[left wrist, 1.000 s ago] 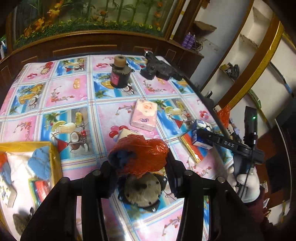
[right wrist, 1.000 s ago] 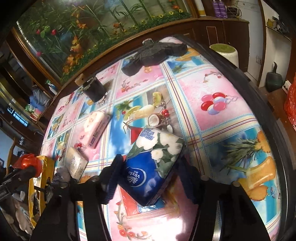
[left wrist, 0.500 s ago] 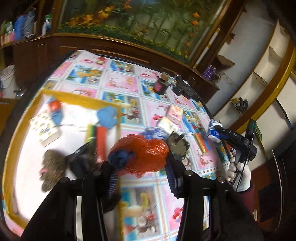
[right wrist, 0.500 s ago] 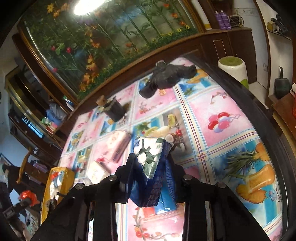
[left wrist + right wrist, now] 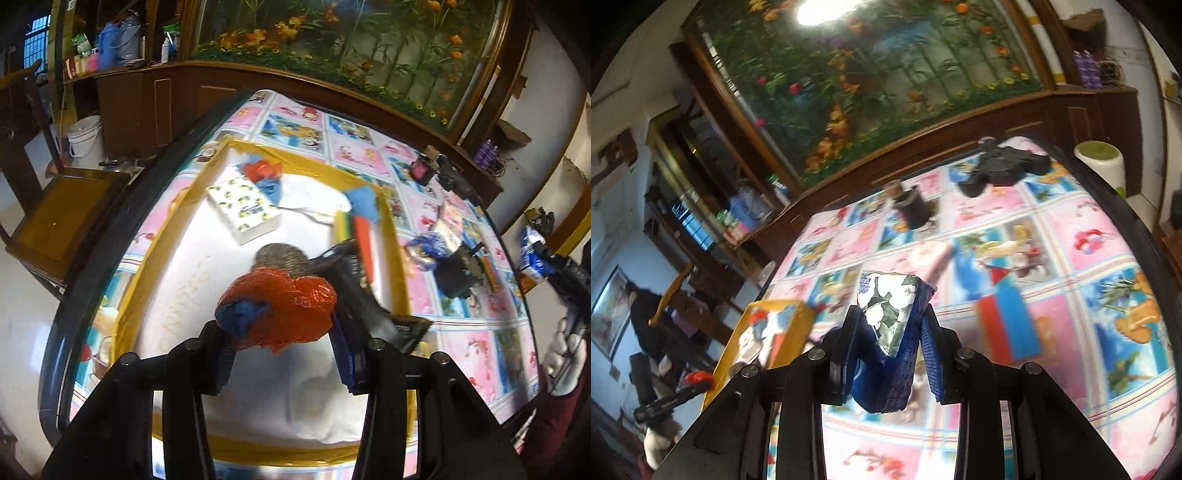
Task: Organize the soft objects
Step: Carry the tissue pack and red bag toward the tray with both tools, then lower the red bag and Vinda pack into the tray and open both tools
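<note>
Now you carry two soft items toward the yellow-rimmed tray (image 5: 393,254).
Left hand-held gripper (image 5: 279,354) pinches the red bag bundle (image 5: 280,306) over it; right hand-held gripper (image 5: 888,360) pinches the tissue pack (image 5: 888,306).

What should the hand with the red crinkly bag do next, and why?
Probably open and let go. The left gripper holds the red bag right above the yellow-edged tray, where other soft things like the tissue pack already lie, so dropping it there looks right.

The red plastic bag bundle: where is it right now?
In the left wrist view, the red plastic bag bundle is clamped in the left tongs, above the yellow-edged tray, near the brown furry item.
</note>
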A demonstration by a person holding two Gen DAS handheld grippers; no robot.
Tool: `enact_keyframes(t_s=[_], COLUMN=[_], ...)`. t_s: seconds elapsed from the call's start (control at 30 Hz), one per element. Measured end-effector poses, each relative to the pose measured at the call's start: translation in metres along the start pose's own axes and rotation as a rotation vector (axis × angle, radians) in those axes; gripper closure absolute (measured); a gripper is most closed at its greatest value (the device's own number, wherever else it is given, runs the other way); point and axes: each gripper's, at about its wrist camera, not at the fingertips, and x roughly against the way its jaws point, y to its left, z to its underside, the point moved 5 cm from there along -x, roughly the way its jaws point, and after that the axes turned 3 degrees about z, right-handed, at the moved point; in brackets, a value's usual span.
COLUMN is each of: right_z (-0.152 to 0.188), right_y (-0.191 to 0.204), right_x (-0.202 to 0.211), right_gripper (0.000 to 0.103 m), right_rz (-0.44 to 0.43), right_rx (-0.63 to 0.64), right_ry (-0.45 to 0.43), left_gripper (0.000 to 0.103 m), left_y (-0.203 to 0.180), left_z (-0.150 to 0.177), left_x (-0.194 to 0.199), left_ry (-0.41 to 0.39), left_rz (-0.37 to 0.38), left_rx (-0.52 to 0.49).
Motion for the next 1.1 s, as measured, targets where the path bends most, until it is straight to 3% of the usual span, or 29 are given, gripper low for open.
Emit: enact_keyframes(t_s=[0.13,0.33,0.47,0.57,0.73,0.97,1.1], right_z=[0.005,0.016,0.021,0.025,0.025,0.027,0.028], right_y=[0.047,0.111,0.155,0.191,0.248,0.283,0.282], right_x=[-0.011,-0.05,-0.089,-0.12,-0.176,-0.256,-0.265], right_gripper=[0.073,0.073,0.073,0.073,0.072,0.066,0.058], right_rz=[-0.034,-0.105,-0.13,-0.152,-0.158,-0.127,-0.121], right_rx=[0.077,0.123,0.17,0.195,0.237,0.219,0.175], right_ry=[0.039,0.142,0.22,0.277,0.334,0.424,0.422], left_gripper=[0.059,0.052,0.05,0.038,0.037,0.037,0.036], left_y=[0.016,0.03,0.033,0.031,0.034,0.038,0.04], left_z=[0.003,0.018,0.024,0.026,0.026,0.035,0.043], left_x=[-0.006,-0.022,-0.011,-0.001,0.015,0.037,0.046], left_ry=[0.004,0.08,0.054,0.024,-0.028,-0.074,-0.086], left_rz=[-0.04,-0.018,0.02,0.028,0.064,0.151,0.194], left_rx=[-0.006,0.009,0.024,0.007,0.02,0.09,0.147])
